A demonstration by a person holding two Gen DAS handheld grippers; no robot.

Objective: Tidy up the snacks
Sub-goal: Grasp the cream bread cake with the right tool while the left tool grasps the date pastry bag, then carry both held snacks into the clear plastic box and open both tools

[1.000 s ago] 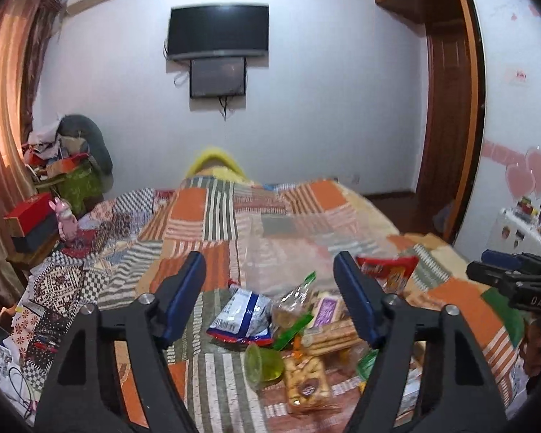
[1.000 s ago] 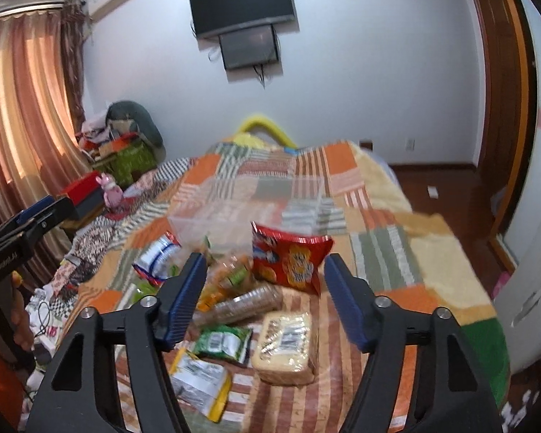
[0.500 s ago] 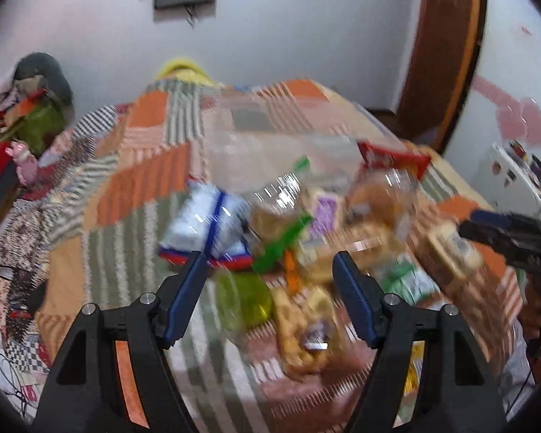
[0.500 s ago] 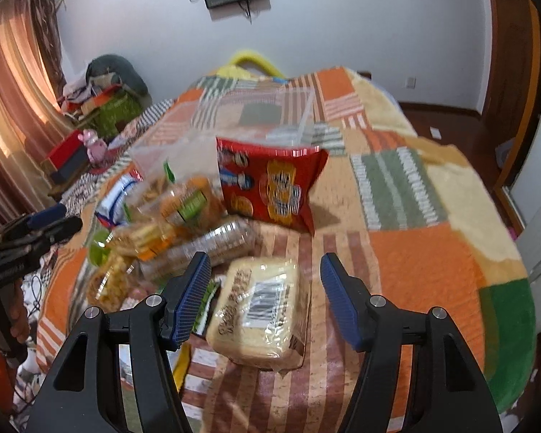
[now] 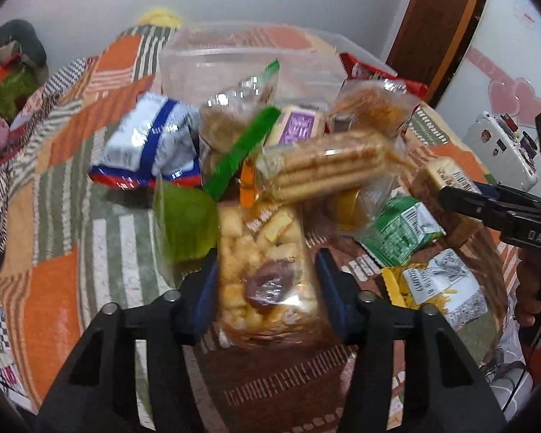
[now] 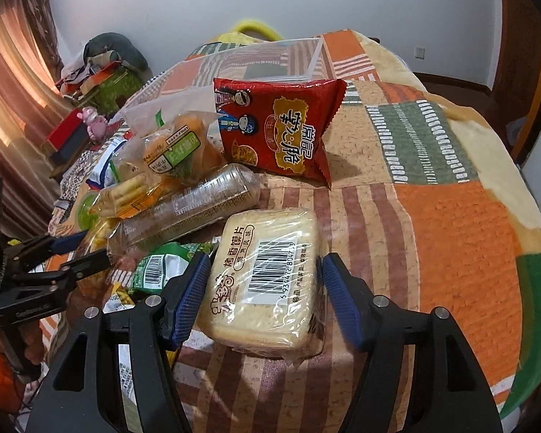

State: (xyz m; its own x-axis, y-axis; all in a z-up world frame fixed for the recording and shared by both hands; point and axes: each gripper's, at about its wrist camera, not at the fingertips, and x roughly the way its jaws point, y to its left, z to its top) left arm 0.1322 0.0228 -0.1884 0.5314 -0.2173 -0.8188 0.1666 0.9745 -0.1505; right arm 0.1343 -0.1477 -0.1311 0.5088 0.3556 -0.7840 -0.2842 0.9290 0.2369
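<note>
Left wrist cam first: my left gripper (image 5: 265, 290) has just been closing its jaws round a clear bag of puffed snacks (image 5: 261, 274), blue pads right up against both sides of it, looks pinched. Behind that there's a stick-biscuit pack (image 5: 324, 166), a blue/white pouch (image 5: 148, 144) towards the left edge of the bed, a green packet (image 5: 400, 229) on the right, and the clear plastic bin (image 5: 249, 68) further back mid-bed. All of it sits on the patchwork quilt (image 5: 54, 252).

Right wrist cam: my right gripper (image 6: 265, 294) is abt halfway open w/ the yellow cracker pack (image 6: 267, 281) between the jaws. Left pad looks just beside its edge, right pad has a small gap, so not gripped imo. Red chip bag (image 6: 277, 130) stands propped beyond it, leaning on the bin (image 6: 234, 61). Rest of the pile is left of the crackers, nearer the quilt's (image 6: 451, 234) left edge, right half bare
</note>
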